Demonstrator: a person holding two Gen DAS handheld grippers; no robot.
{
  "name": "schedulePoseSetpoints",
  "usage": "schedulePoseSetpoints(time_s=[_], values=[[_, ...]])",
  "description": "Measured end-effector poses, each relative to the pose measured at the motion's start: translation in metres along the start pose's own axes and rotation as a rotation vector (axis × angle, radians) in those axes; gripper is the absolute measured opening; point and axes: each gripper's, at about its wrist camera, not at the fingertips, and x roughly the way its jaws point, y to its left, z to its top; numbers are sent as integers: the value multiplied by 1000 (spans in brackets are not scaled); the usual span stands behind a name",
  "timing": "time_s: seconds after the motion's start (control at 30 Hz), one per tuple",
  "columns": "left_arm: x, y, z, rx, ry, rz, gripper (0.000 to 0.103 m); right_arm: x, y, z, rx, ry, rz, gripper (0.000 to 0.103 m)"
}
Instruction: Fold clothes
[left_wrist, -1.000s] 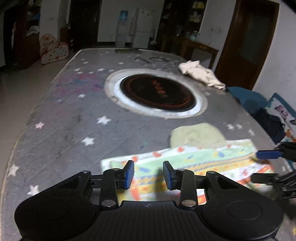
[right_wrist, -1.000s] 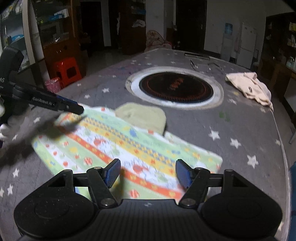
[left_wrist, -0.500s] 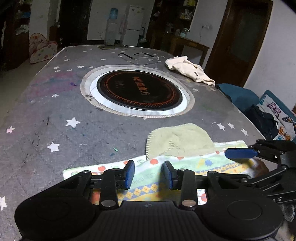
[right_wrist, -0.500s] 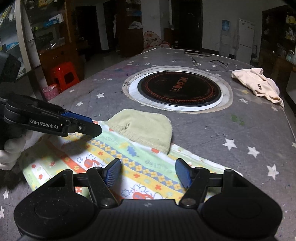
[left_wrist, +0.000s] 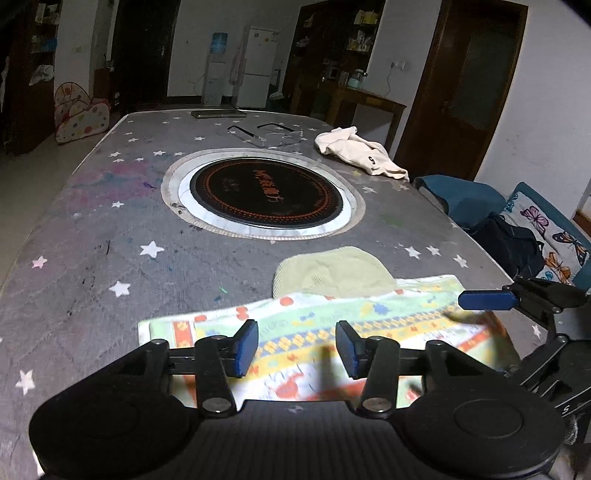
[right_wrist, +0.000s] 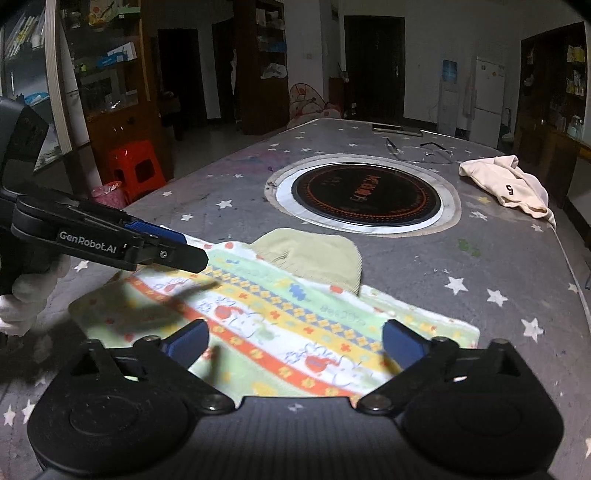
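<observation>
Both the left gripper (left_wrist: 297, 345) and right gripper (right_wrist: 293, 343) hover spread apart, empty, above the patterned cloth (right_wrist: 280, 325) at the table's (left_wrist: 110, 229) near edge.

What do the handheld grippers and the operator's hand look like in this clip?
Both the left gripper and the right gripper are matte black plastic with blue finger pads and silver pivot screws on ribbed bodies. The left one's side reads "GenRobot.AI" in white. The hand holding it wears a white glove.
</observation>
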Motion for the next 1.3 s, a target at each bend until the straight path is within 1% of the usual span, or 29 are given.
schedulePoseSetpoints(time_s=[0.03, 0.2, 0.23, 0.33, 0.4, 0.47, 0.6, 0.67, 0.73, 0.83, 0.97, 1.1, 1.3], values=[[-3, -1, -2, -1, -1, -1, 54, -2, 1, -1, 1, -3, -1, 103], [-17, -2, -12, -12, -14, 0, 58, -13, 8, -10, 19, -19, -5, 103], [-19, -2, -14, -15, -16, 2, 60, -15, 10, -11, 24, -21, -6, 103], [-27, -3, -21, -26, -22, 11, 70, -20, 12, -14, 41, -28, -10, 103], [-31, -4, -25, -30, -26, 17, 73, -24, 14, -15, 48, -34, -8, 103], [-34, -4, -28, -35, -29, 24, 81, -26, 16, -16, 44, -40, -15, 103], [-41, -5, -32, -45, -44, 45, 87, -31, 21, -16, 29, -55, 20, 103], [-43, -4, -34, -52, -46, 54, 93, -33, 25, -16, 21, -60, 25, 103], [-46, -4, -35, -52, -51, 63, 95, -32, 27, -16, 21, -56, 49, 103], [-50, -3, -37, -55, -61, 78, 103, -32, 31, -17, 7, -46, 60, 103], [-57, 2, -38, -72, -75, 100, 103, -31, 41, -19, -31, -22, 78, 103], [-60, 8, -39, -86, -69, 124, 103, -28, 54, -18, -82, -3, 98, 103], [-64, 18, -40, -80, -39, 196, 103, -26, 70, -8, -145, -8, 116, 103]])
